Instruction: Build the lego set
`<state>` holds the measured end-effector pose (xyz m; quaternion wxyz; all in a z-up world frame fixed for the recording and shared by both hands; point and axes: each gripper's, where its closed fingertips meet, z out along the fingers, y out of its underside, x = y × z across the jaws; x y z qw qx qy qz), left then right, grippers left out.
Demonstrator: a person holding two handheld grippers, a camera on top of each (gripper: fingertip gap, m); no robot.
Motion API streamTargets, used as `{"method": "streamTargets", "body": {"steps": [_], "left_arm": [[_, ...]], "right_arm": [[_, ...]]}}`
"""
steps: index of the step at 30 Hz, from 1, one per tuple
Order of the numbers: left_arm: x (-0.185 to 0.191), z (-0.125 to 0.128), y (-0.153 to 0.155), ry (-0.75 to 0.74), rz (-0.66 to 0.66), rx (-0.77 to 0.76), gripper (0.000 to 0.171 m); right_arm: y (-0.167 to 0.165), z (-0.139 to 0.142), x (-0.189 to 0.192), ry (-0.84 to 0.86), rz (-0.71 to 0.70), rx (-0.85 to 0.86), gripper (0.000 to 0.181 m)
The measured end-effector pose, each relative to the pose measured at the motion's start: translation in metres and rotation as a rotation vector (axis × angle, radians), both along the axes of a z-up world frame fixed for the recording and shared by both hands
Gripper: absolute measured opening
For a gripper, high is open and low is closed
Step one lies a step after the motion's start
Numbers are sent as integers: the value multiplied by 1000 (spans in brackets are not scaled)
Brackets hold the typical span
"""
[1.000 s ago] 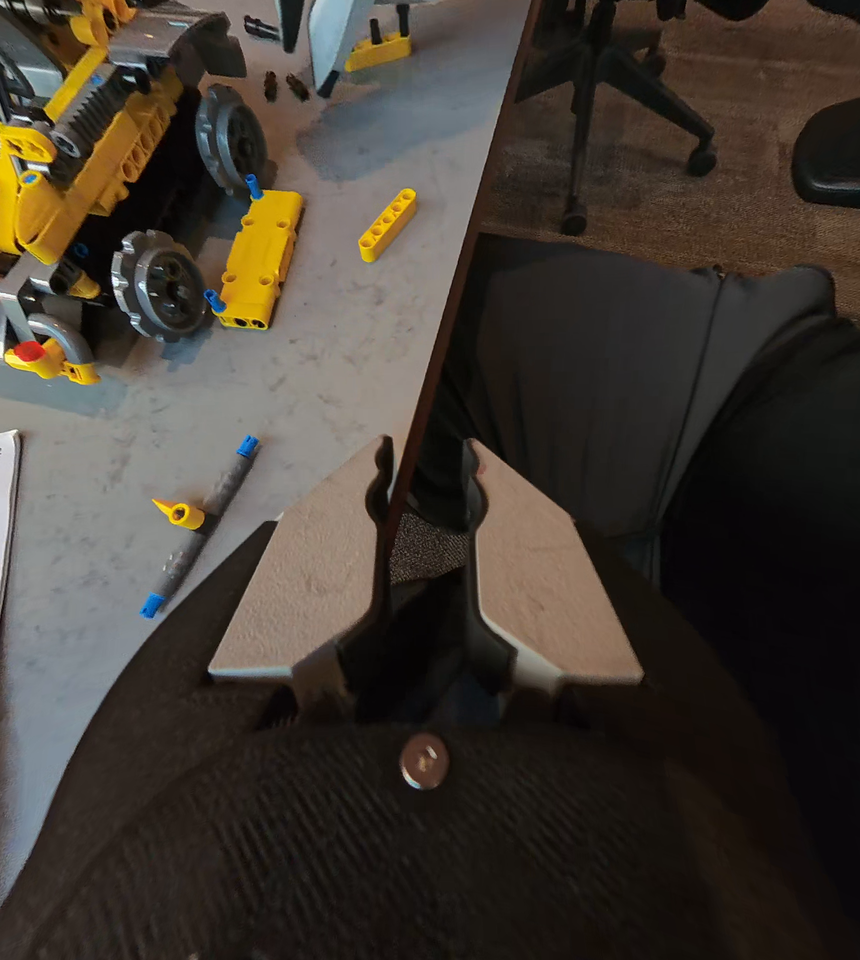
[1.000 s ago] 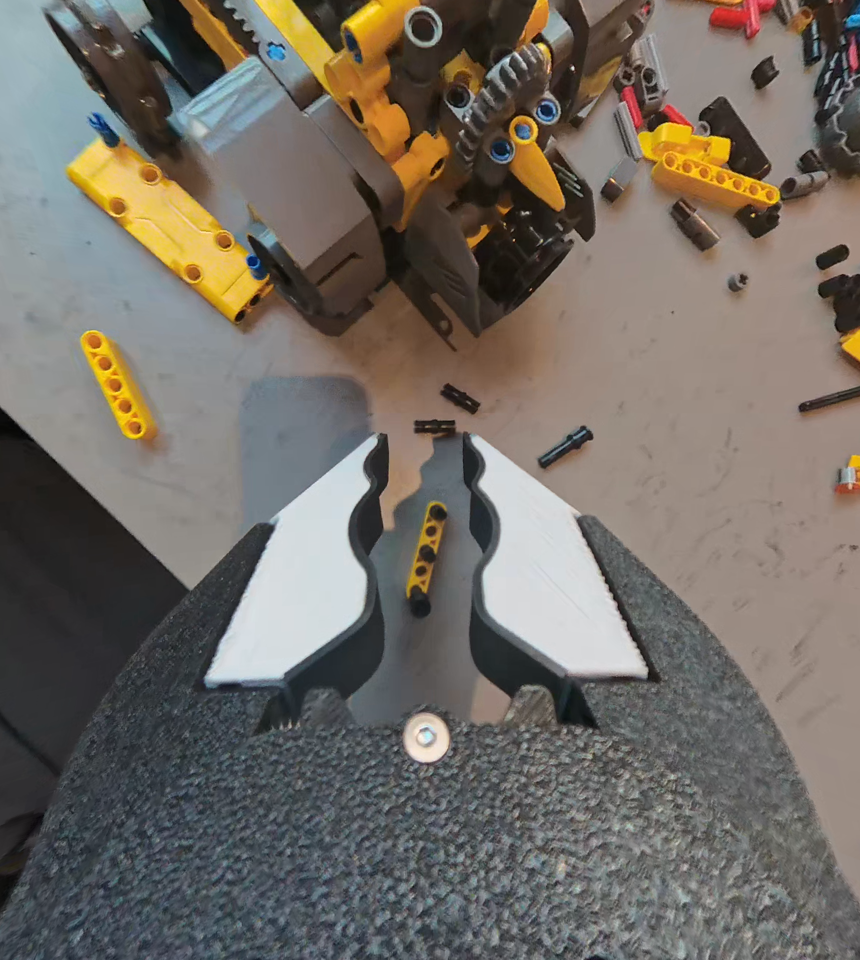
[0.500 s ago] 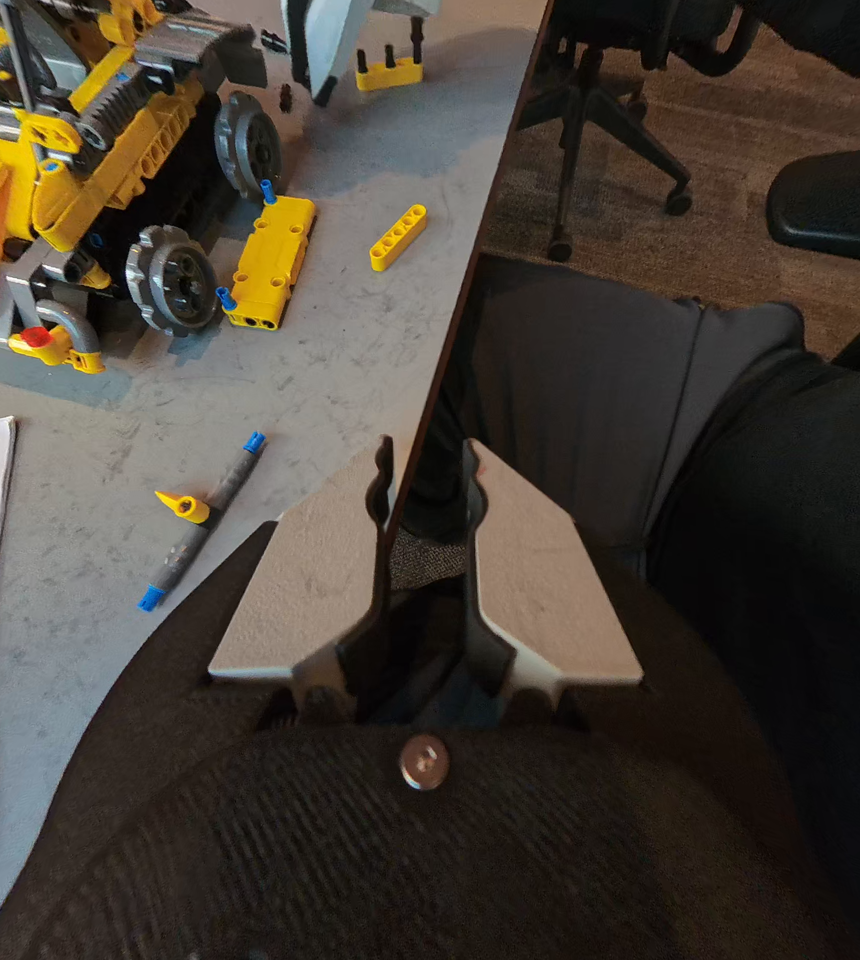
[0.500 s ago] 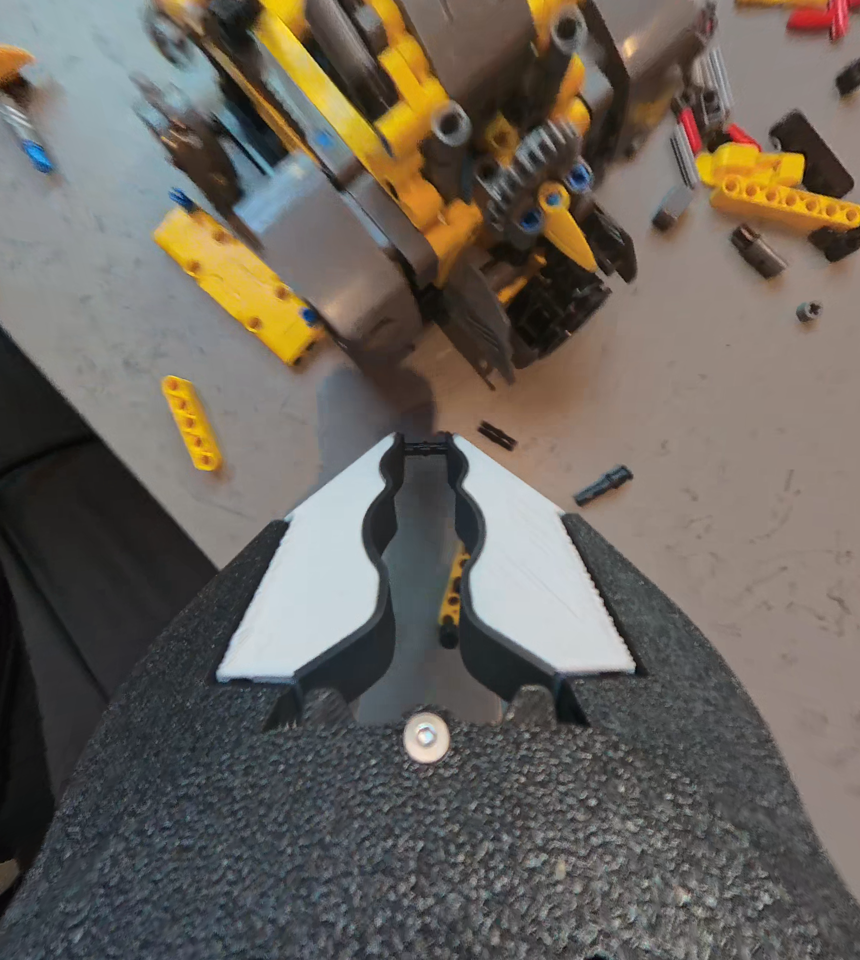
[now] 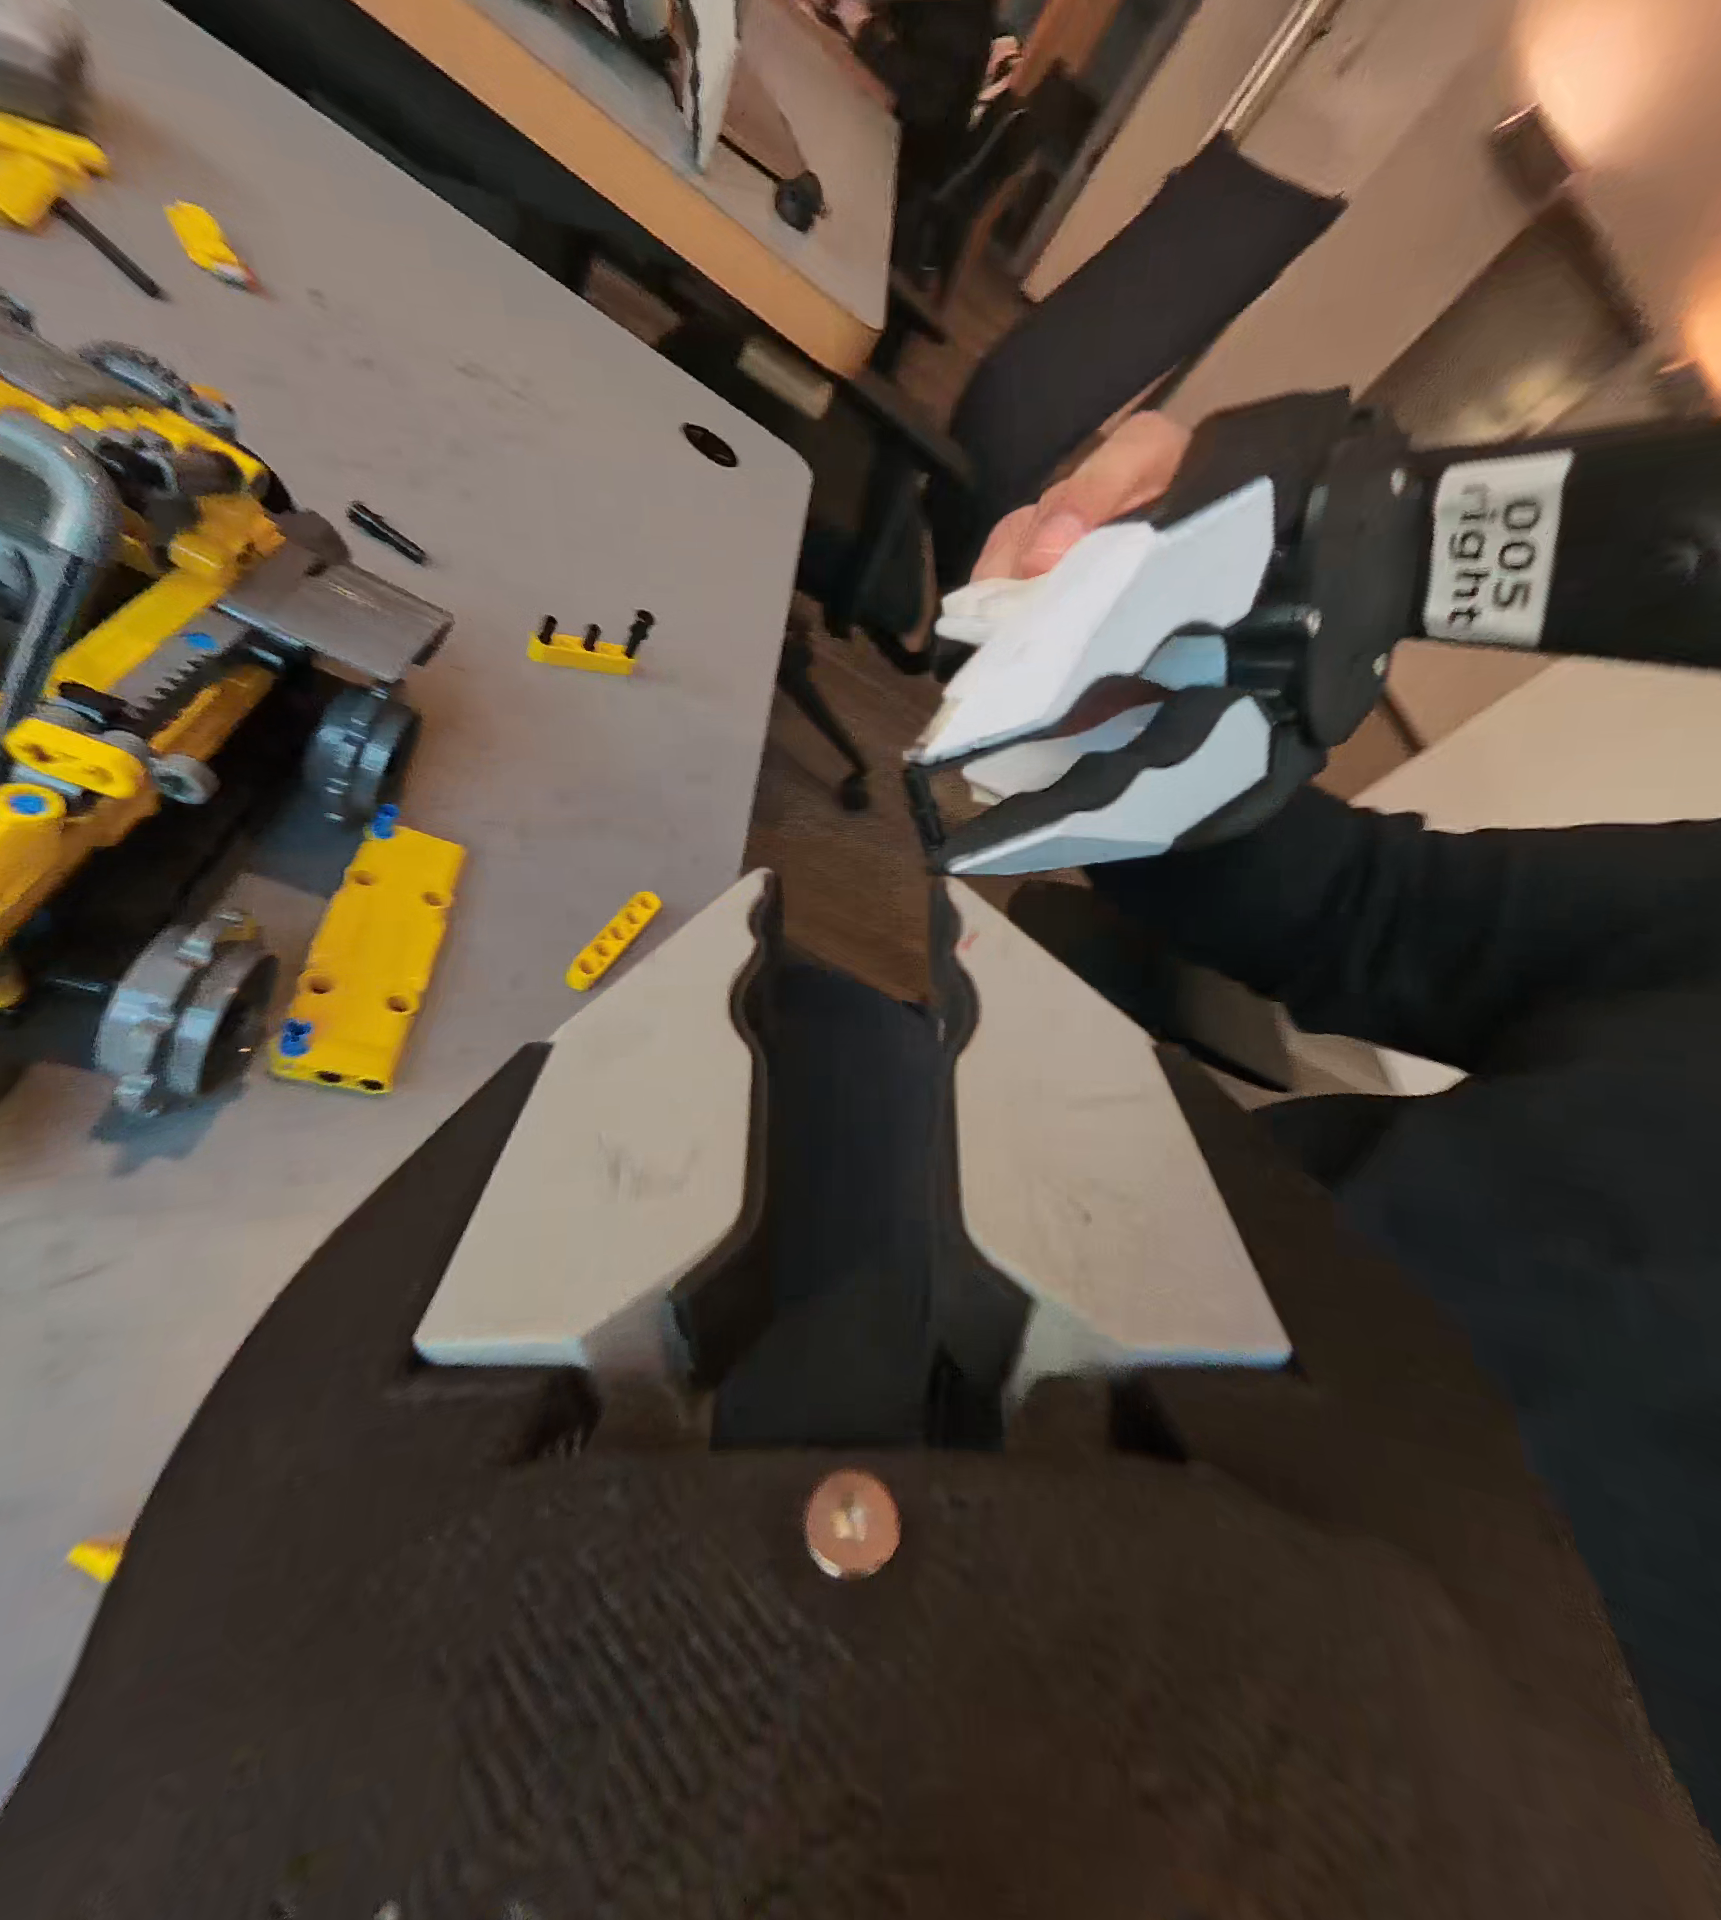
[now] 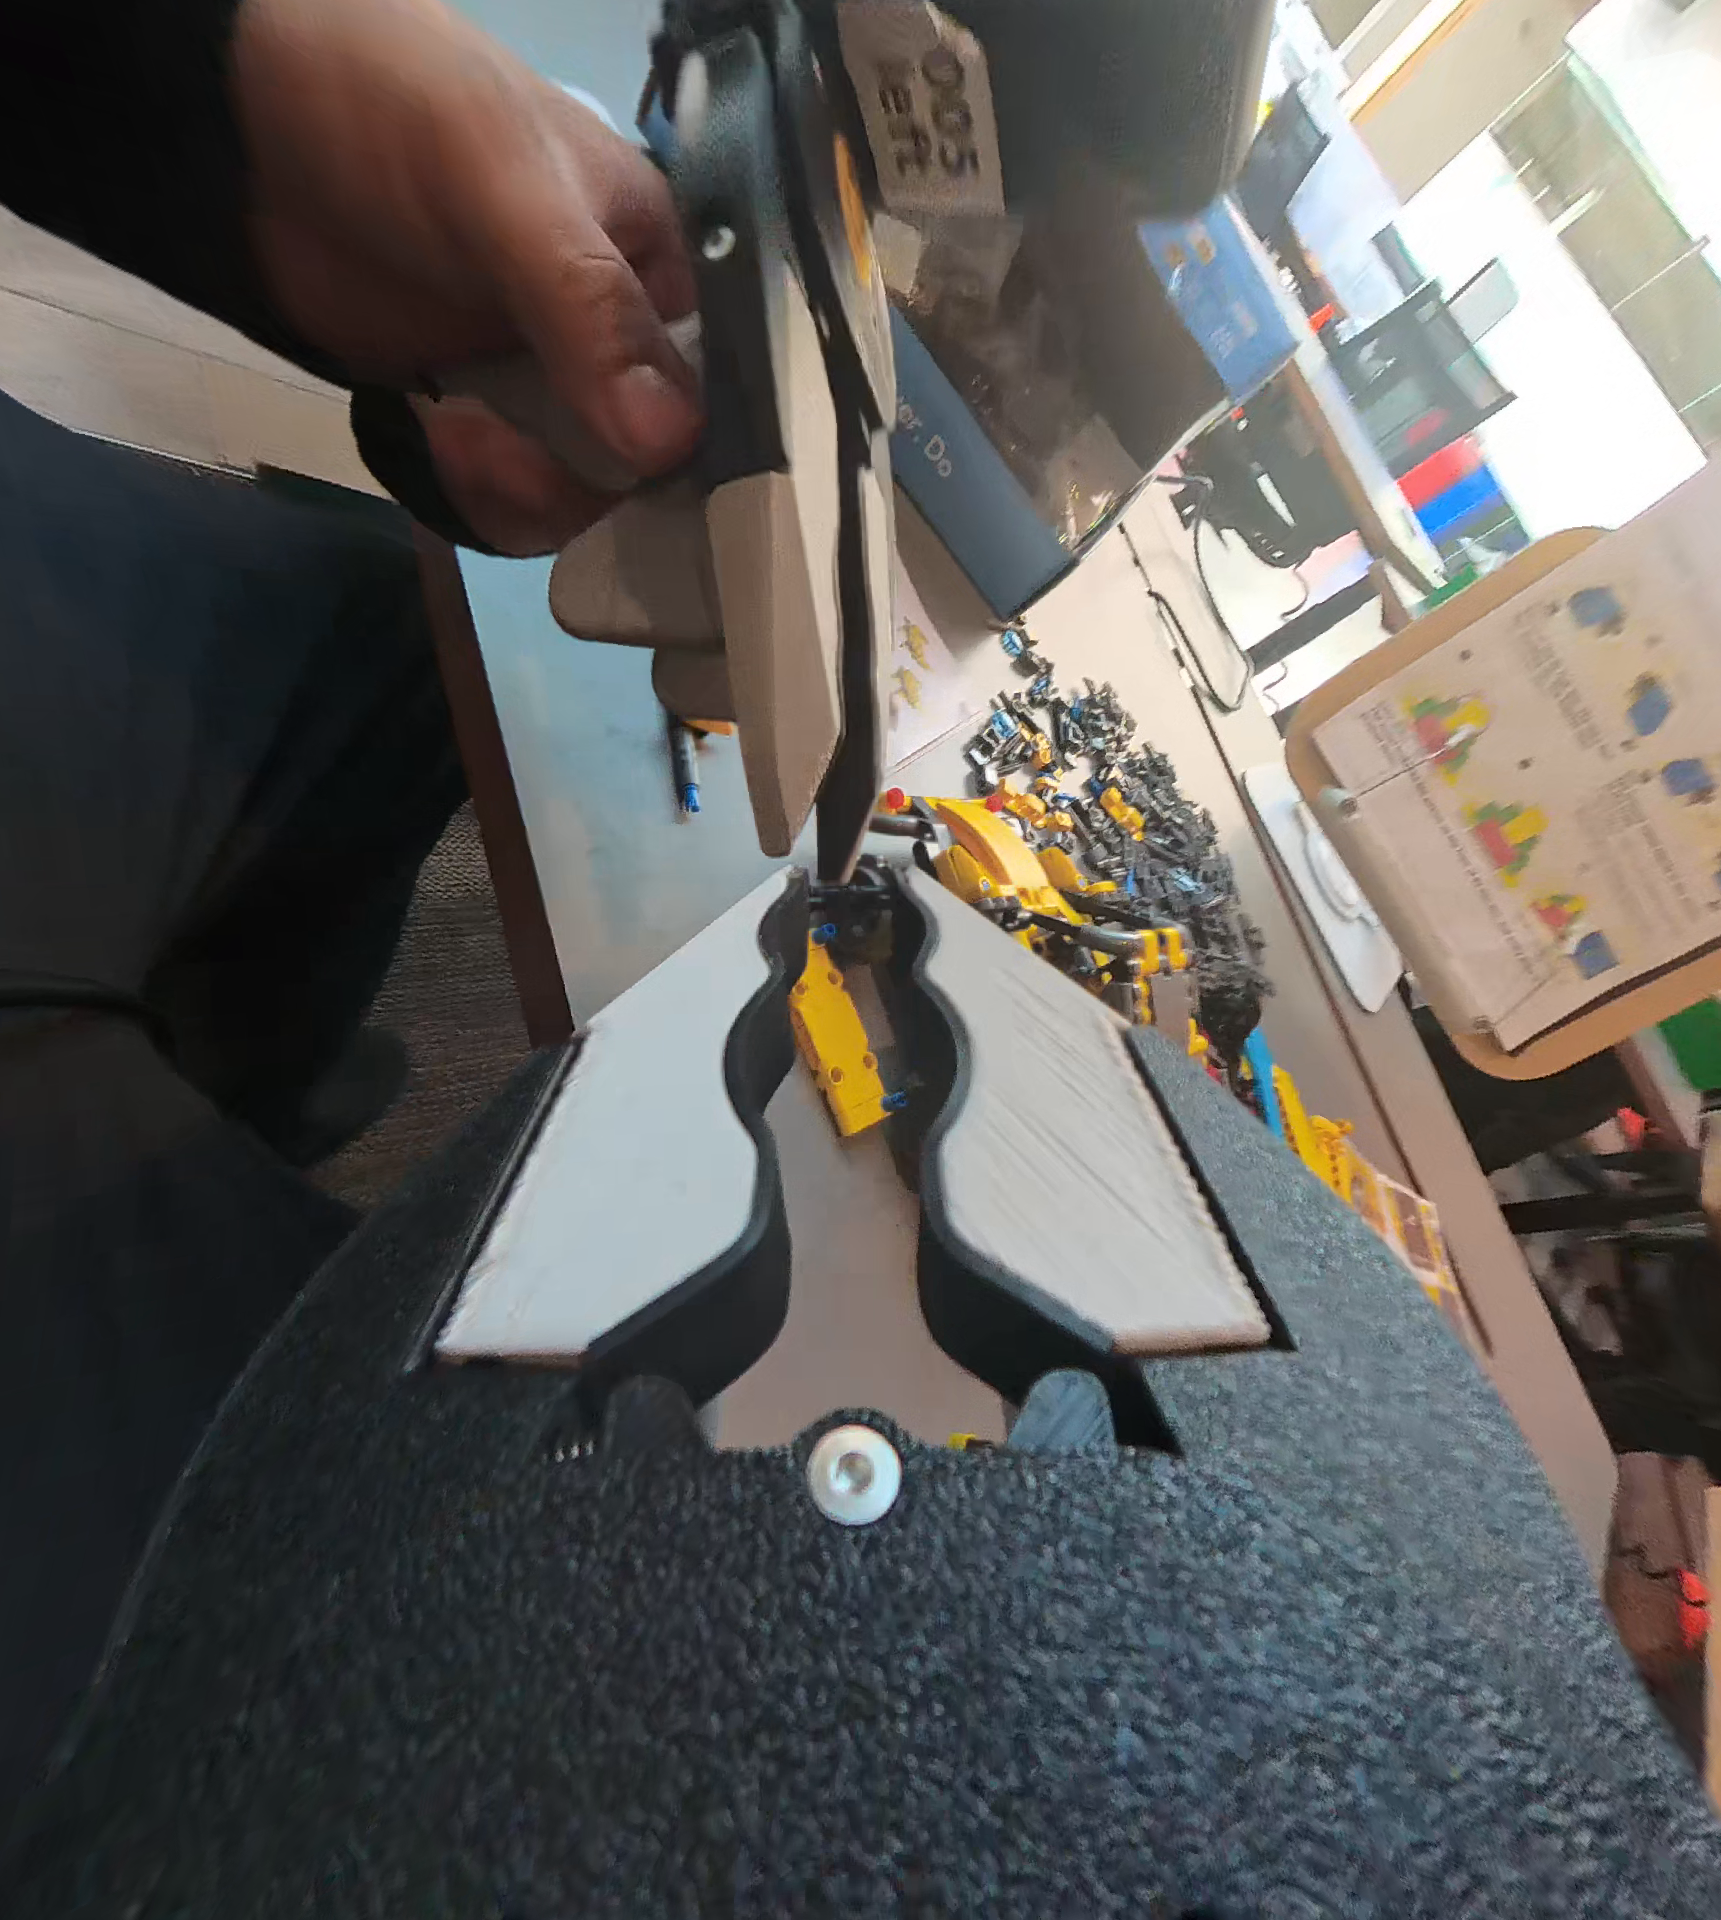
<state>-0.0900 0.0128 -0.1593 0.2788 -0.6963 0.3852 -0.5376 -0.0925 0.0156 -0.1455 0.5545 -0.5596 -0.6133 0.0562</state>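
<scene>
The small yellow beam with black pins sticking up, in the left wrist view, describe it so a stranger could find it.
Start at the big yellow and grey model vehicle on the grey table. Beyond its grey ramp plate, toward the table's far edge, lies the short yellow beam. Only it carries three upright black pins; the flat holed strip nearby has none.

White printed label point(image 5: 1495, 561) on right hand-held gripper point(image 5: 929, 810), another point(image 6: 934, 114) on left

Model vehicle point(image 5: 56, 727) at the table's point(image 5: 544, 436) left, panel point(image 5: 368, 956) just beside its wheels, short beam point(image 5: 613, 940) right of the panel near the table edge, pin-studded beam point(image 5: 586, 646) behind, right gripper point(image 5: 929, 805) off the edge, holding a pin point(image 5: 923, 810), left gripper point(image 5: 851, 914) just before it
</scene>
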Motion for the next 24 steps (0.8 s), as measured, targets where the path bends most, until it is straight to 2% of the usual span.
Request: {"method": "streamTargets", "body": {"steps": [6, 10, 15, 24], "left_arm": [[10, 16, -8, -154, -114, -217, 27], [17, 16, -16, -173, -166, -286, 22], [25, 15, -21, -164, -181, -287, 2], [26, 16, -19, -196, -150, -251, 2]], "right_arm": [[-10, 4, 1, -15, 0, 93, 15], [-13, 1, 3, -28, -12, 131, 16], [-15, 1, 5, -38, -30, 162, 16], [-14, 3, 6, -2, -29, 157, 16]]}}
